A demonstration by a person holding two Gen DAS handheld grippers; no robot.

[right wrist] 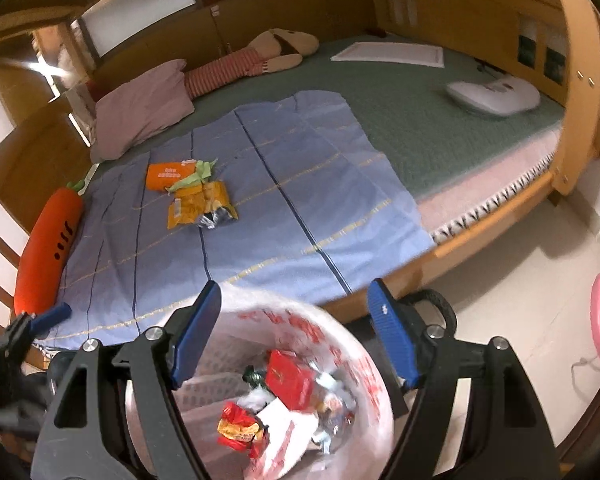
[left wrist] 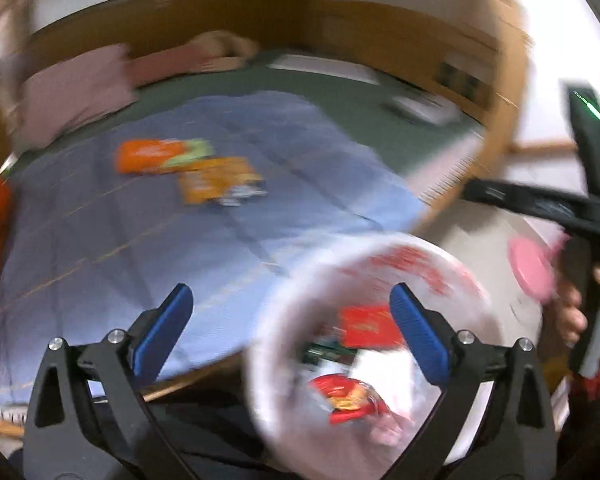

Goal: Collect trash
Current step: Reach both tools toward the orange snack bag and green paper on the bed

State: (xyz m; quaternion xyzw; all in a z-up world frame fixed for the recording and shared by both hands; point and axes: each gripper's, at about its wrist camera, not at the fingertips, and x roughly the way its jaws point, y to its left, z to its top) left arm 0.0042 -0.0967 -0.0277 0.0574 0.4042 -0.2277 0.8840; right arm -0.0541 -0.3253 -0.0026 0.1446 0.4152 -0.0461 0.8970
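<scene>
Hanging open, both tools [left wrist: 290, 332] [right wrist: 296, 336] flank the trash bin [right wrist: 352, 344] below.

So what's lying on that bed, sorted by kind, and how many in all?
Snack wrappers: 2, orange pack and yellow packet
Plush toys: 2, carrot and striped doll
Pillows: 1
Blue sheets: 1
White device: 1
Total: 7

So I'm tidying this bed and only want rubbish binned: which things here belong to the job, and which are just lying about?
Job: orange wrapper, yellow snack packet, lined bin already holding wrappers.

Lying about: carrot plush, pink pillow, striped plush toy, white device, blue sheet.
</scene>
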